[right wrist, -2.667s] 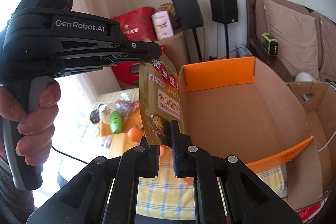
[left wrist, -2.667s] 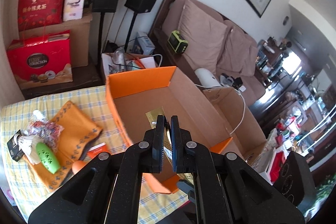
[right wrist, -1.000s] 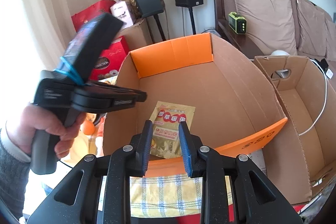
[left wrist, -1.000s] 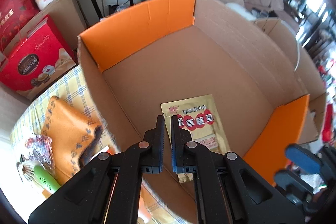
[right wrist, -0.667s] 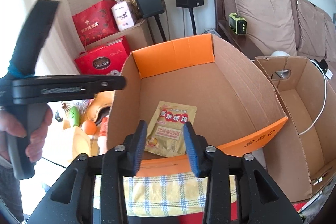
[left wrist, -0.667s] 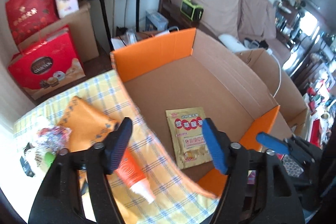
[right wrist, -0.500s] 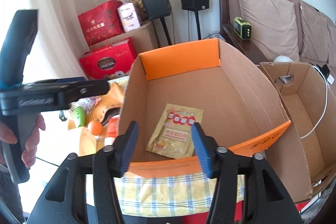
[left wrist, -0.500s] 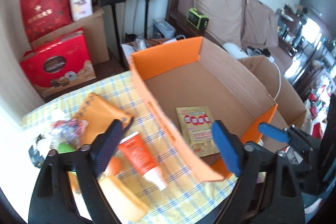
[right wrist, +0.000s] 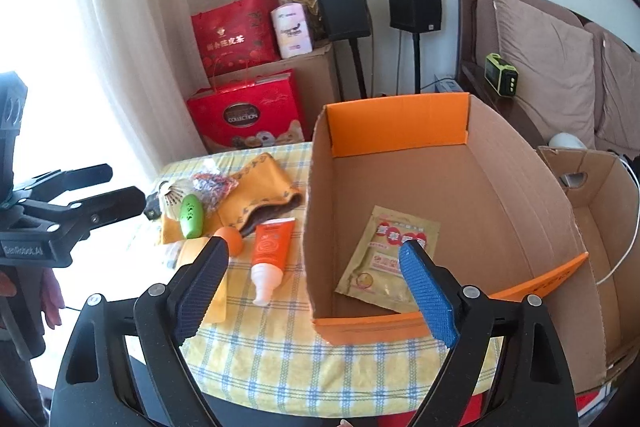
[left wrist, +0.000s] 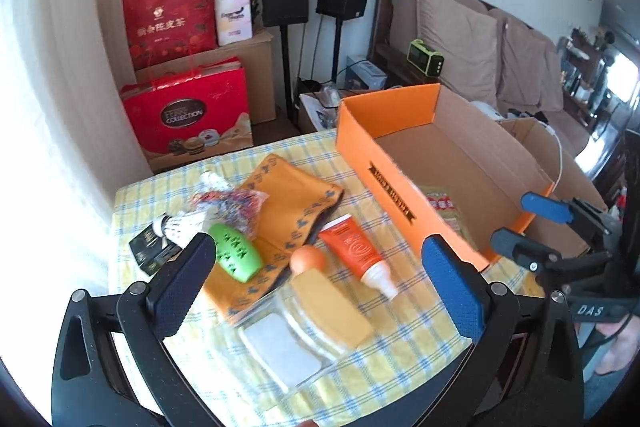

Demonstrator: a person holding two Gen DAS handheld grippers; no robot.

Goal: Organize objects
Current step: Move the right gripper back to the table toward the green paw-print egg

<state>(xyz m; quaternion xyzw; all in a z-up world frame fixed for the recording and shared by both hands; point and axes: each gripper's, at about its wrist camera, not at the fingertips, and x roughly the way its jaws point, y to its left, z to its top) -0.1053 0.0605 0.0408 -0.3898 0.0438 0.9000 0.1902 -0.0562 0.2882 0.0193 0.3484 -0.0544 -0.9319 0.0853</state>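
Observation:
A gold pouch lies flat on the floor of the orange cardboard box, held by nobody. My right gripper hovers over the box's near left corner, its jaws opening with nothing between them. My left gripper hangs above the loose things on the checked cloth, its jaws also opening and empty. Below it lie an orange tube, an orange ball, a green oval case, a yellow block and an orange cloth pouch.
A shuttlecock, a small black box and a clear tray sit near the table's left and front edges. A second brown carton stands right of the box. Red gift bags, speakers and a sofa line the back.
Both grippers let go of the gold pouch, which now lies in the box. Both opened wide. The left one swung back and left over the table's loose things; the right one drew back slightly.

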